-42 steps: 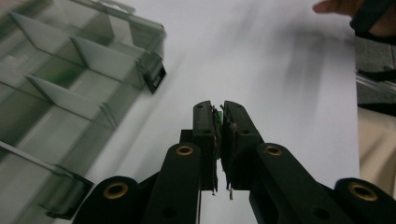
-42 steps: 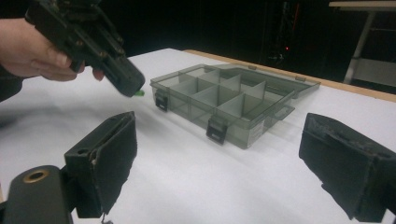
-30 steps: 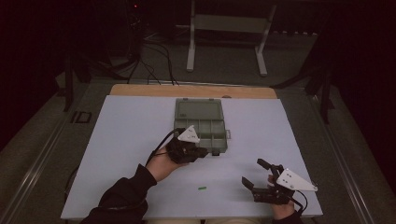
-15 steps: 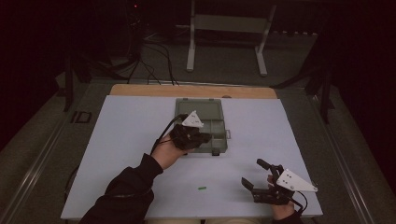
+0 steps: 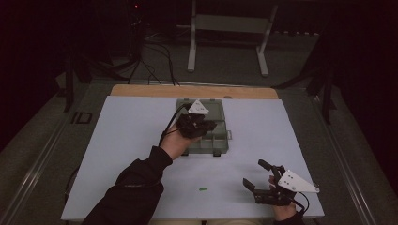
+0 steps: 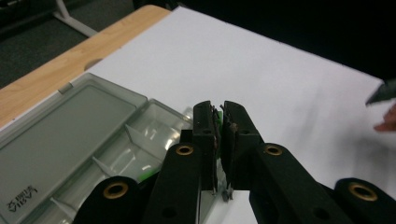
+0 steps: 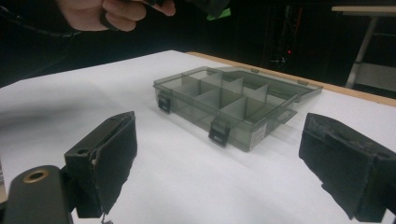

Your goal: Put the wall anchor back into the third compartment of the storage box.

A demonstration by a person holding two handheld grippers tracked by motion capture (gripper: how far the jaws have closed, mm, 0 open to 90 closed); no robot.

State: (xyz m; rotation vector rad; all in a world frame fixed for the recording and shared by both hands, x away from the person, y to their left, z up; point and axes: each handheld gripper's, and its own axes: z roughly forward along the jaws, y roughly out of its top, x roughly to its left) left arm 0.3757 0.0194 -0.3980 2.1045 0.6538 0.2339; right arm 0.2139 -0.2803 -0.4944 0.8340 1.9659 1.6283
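Observation:
A grey clear compartment box [image 5: 218,140] lies open on the white table, its lid [image 6: 56,135] folded back. My left gripper [image 5: 206,126] hovers over the box's compartments. It is shut on a small green piece [image 6: 215,119], which peeks out between the jaws [image 6: 218,109] and hangs high above the table in the right gripper view [image 7: 219,13]. My right gripper [image 5: 256,174] rests near the table's front right corner. It is open and empty [image 7: 224,135], facing the box [image 7: 233,100]. A second green piece [image 5: 202,189] lies on the table in front.
Something green [image 6: 148,175] shows inside one compartment under the left gripper. The white sheet ends at a wooden strip [image 5: 192,91] at the far edge. A metal stand [image 5: 227,37] and cables [image 5: 155,61] lie on the floor beyond.
The left gripper has moved away from the person and onto the box, carrying the green piece. The right gripper and the loose green piece have stayed put.

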